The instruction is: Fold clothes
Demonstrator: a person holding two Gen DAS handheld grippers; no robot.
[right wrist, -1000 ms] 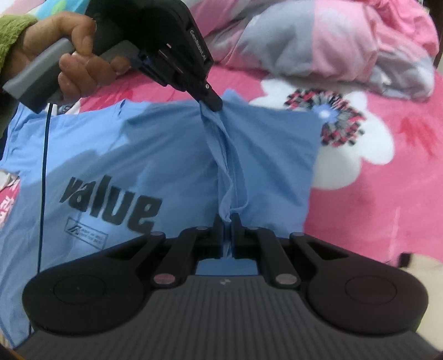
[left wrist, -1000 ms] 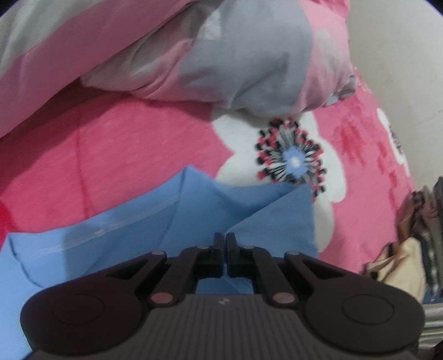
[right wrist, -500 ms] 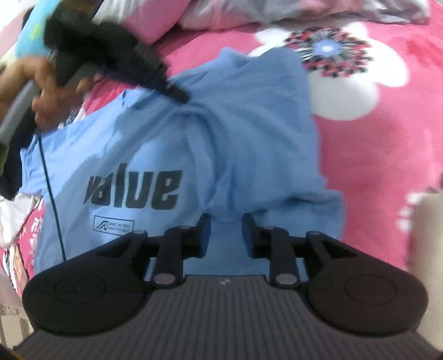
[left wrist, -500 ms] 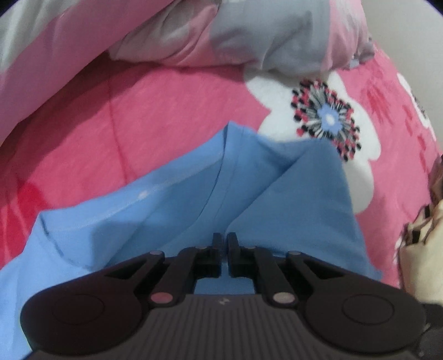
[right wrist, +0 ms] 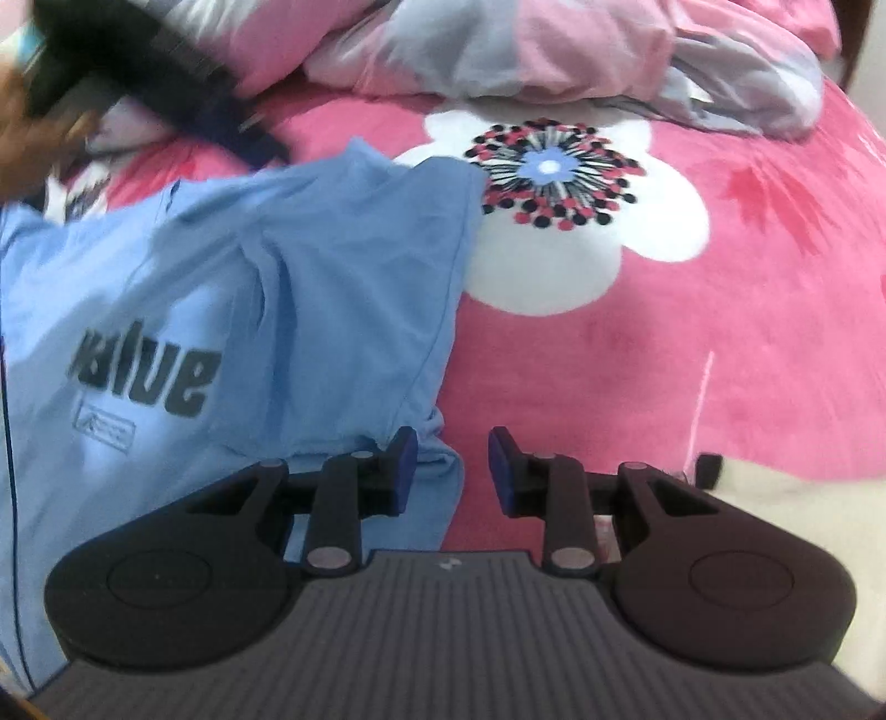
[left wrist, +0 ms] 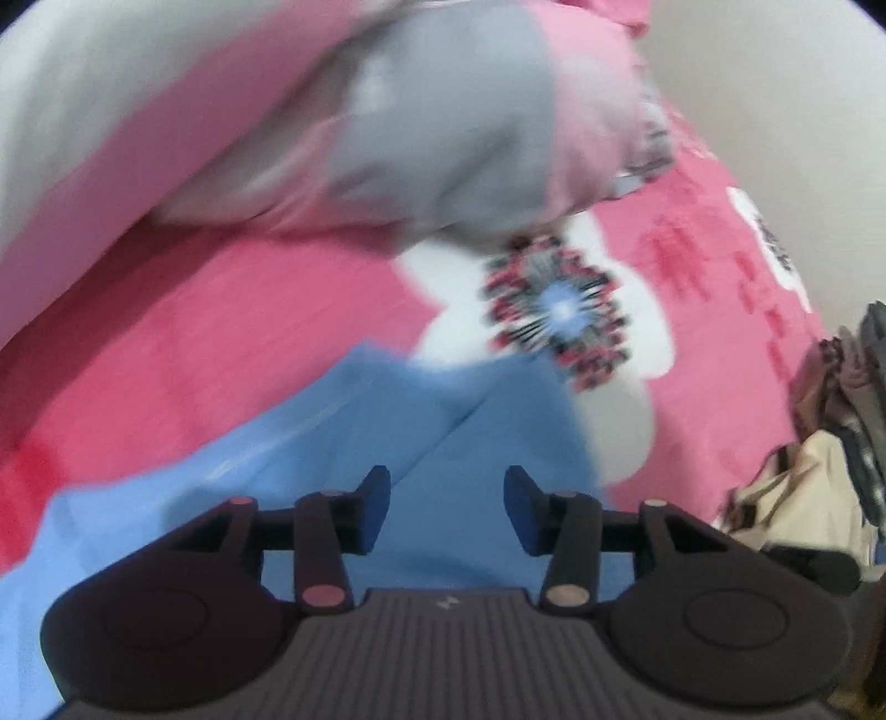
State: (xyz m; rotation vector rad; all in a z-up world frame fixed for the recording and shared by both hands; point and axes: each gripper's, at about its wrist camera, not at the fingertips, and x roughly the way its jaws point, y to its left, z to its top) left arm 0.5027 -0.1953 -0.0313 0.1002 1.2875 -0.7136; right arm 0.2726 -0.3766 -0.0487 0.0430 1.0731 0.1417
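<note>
A big pink blanket (right wrist: 692,343) with a white flower (right wrist: 559,221) on it covers the bed. At the far side lies a puffy pink and grey quilt (right wrist: 554,50), bunched up in a heap.

The blue T-shirt (right wrist: 310,266) lies flat on the blanket, on the left side in the right wrist view. It has the dark word "value" printed on it. Its right part is folded over onto the middle, and the far right corner just touches the white flower.

The left gripper (left wrist: 447,507) hangs over the shirt. Its jaws have just been opening, and now they are spread apart with nothing pinched between them; the blue cloth lies below. That picture is blurry.

The right gripper (right wrist: 453,471) is at the near right edge of the shirt. Its jaws have just been opening too. They are spread, and no cloth is between them. The left finger (right wrist: 403,465) sits above the shirt's bunched edge.
</note>
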